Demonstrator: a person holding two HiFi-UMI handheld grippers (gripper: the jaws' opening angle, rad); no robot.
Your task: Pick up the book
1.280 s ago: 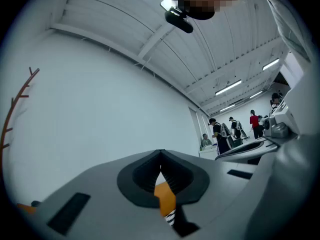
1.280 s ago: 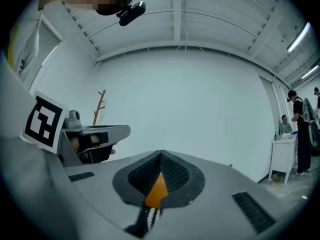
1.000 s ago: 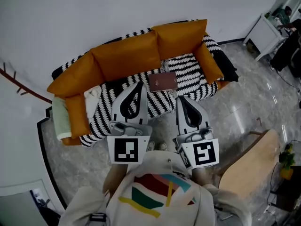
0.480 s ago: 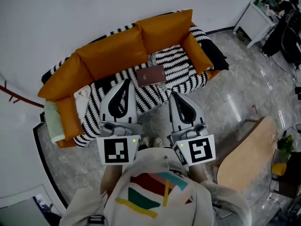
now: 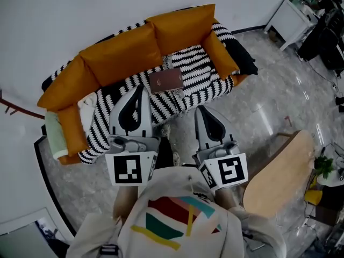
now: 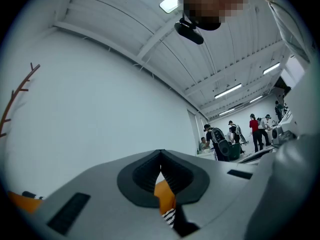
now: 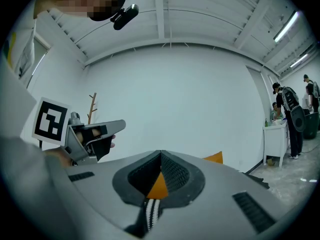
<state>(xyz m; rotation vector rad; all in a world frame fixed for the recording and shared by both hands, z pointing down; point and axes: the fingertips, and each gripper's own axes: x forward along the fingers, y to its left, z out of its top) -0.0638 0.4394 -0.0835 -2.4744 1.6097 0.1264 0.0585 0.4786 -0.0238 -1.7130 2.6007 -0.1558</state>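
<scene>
A dark red book [image 5: 165, 80] lies flat on the black-and-white striped blanket [image 5: 199, 79] that covers the seat of an orange sofa [image 5: 121, 52]. In the head view my left gripper [image 5: 141, 87] points at the sofa, its tip just left of and below the book and apart from it. My right gripper [image 5: 200, 109] hangs over the floor in front of the sofa, below and right of the book. In the two gripper views the left gripper [image 6: 160, 156] and the right gripper [image 7: 160, 156] both have their jaws shut with nothing between them.
A white cloth [image 5: 87, 105] and a pale green cushion [image 5: 52, 136] lie at the sofa's left end, a black item [image 5: 244, 58] at its right end. A wooden chair [image 5: 274, 171] stands at my right on the marble floor. A white table [image 5: 287, 15] and people are far right.
Both grippers have moved forward toward the sofa. The left tip now reaches over the seat beside the book. Both stay shut.
</scene>
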